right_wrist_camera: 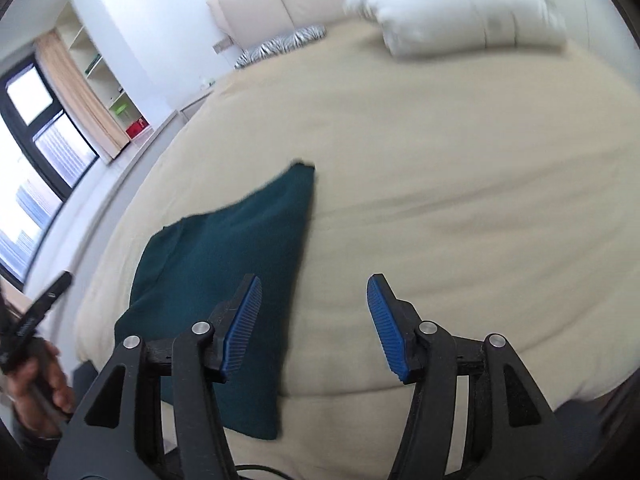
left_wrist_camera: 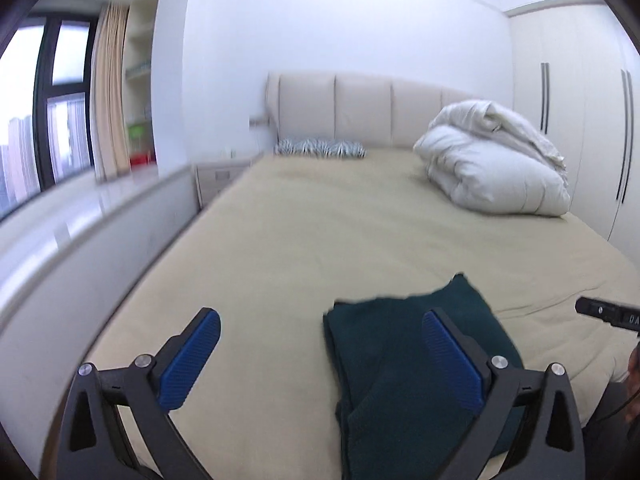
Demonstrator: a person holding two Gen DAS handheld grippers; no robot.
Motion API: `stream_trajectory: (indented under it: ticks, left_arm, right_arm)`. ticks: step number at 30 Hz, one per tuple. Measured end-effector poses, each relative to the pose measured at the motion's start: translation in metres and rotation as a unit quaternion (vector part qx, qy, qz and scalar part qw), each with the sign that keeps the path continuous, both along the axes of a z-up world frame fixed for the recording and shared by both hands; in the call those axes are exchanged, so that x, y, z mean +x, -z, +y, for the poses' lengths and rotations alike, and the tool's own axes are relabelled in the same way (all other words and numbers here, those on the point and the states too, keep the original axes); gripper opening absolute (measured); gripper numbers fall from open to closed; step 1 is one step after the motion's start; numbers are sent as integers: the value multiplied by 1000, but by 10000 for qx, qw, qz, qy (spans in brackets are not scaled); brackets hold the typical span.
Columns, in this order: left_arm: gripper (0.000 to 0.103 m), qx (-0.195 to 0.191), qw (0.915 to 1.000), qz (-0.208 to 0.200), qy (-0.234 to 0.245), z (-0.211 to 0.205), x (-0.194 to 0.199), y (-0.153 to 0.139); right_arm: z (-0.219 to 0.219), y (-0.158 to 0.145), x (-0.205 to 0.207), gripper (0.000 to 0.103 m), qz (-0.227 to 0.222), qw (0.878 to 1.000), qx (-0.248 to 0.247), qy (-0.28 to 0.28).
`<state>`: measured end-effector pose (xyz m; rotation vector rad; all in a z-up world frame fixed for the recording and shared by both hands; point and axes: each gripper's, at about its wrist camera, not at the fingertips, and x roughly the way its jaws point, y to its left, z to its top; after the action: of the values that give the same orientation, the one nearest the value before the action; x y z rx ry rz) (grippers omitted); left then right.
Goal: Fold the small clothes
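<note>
A dark green garment lies folded lengthwise on the beige bed, near its front edge; it also shows in the right wrist view. My left gripper is open and empty, held above the bed just left of the garment, its right finger over the cloth. My right gripper is open and empty, above the bed at the garment's right edge. The tip of the right gripper shows at the right of the left wrist view.
A bundled white duvet lies at the bed's far right. A zebra-striped pillow rests against the padded headboard. A white window ledge runs along the left. Wardrobe doors stand to the right.
</note>
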<state>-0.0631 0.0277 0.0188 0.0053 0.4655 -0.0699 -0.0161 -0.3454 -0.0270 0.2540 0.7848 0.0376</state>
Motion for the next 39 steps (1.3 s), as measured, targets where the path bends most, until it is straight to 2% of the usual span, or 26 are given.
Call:
stream_trajectory:
  ticks: [1, 2, 4, 6, 8, 10, 15, 18, 22, 25, 29, 32, 39]
  left_arm:
    - [103, 116, 9998, -165, -34, -5, -7, -6]
    - [103, 260, 9991, -312, -109, -10, -13, -13]
    - [103, 456, 9971, -542, -263, -15, -23, -27]
    - [103, 531, 9936, -874, -474, -16, -35, -44]
    - [103, 489, 9912, -1076, -603, -13, -43, -58]
    - [103, 438, 9911, -995, -765, -10, -45, -68]
    - [103, 344, 9930, -703, -883, -7, -41, -72]
    - [103, 375, 9968, -223, -662, -11, -29, -58]
    - [103, 256, 9971, 465, -537, -17, -8, -28]
    - [103, 343, 9941, 891, -519, -22, -5, -7]
    - [103, 258, 9871, 1511, -469, -22, 3, 25]
    - [103, 136, 9830, 1762, -502, -19, 3, 39]
    - [103, 90, 9797, 1935, -525, -18, -1, 47]
  right_arm:
    - [7, -11, -4, 67, -206, 9996, -187, 27]
    - [13, -22, -8, 77, -437, 9986, -295, 53]
    - [21, -38, -16, 81, -830, 9956, -429, 94]
    - [28, -55, -26, 95, -1221, 9907, -563, 214]
    - [35, -72, -41, 100, -1719, 9820, -678, 400]
    - [40, -86, -52, 103, -2041, 9749, -779, 429]
    - [48, -109, -64, 103, -2176, 9718, -744, 521]
    - [57, -113, -65, 103, -1965, 9780, -610, 350]
    - [72, -106, -60, 103, -1259, 9906, -532, 64]
    - [83, -89, -54, 103, -857, 9940, -669, 92]
    - [91, -61, -44, 103, -394, 9958, -814, 153]
    - [88, -37, -37, 103, -74, 9967, -781, 212]
    - [95, 0, -30, 103, 253, 9940, -1041, 214]
